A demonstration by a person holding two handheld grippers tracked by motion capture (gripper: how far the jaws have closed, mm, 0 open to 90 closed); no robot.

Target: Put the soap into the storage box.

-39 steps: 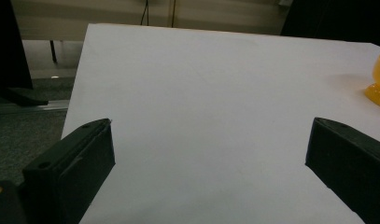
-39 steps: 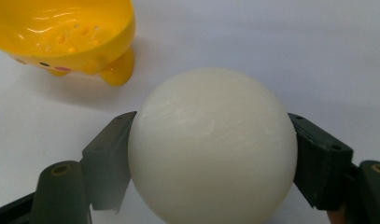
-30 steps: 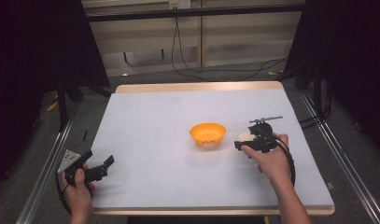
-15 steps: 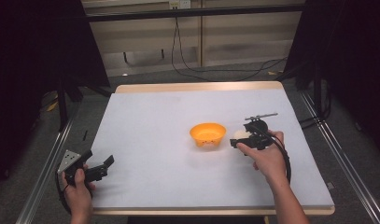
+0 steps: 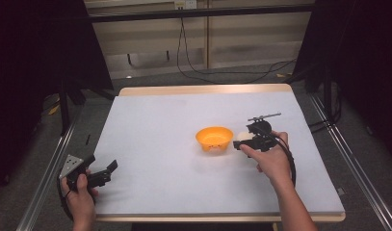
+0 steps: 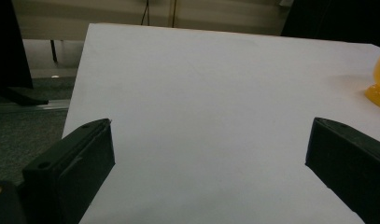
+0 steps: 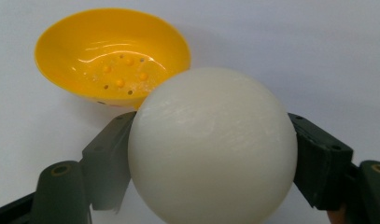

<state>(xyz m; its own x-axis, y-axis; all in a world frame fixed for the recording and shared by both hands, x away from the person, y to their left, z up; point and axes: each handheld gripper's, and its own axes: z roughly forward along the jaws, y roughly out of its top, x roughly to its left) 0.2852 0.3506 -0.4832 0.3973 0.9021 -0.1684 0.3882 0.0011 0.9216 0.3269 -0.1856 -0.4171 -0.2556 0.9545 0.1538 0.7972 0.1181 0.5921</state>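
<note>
Right gripper view: jaws clamp white ball [image 7: 211, 144] | orange bowl [image 7: 113, 56] empty (perforated) | left jaws apart

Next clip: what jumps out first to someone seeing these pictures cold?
The white ball clamped between the right gripper's black jaws, looming large in the right gripper view. Just beyond it sits the orange bowl with small holes in its bottom, near the middle of the white table. The left gripper rests open at the table's near left corner, holding nothing.

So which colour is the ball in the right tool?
White ball, clearest in the right gripper view.
</note>
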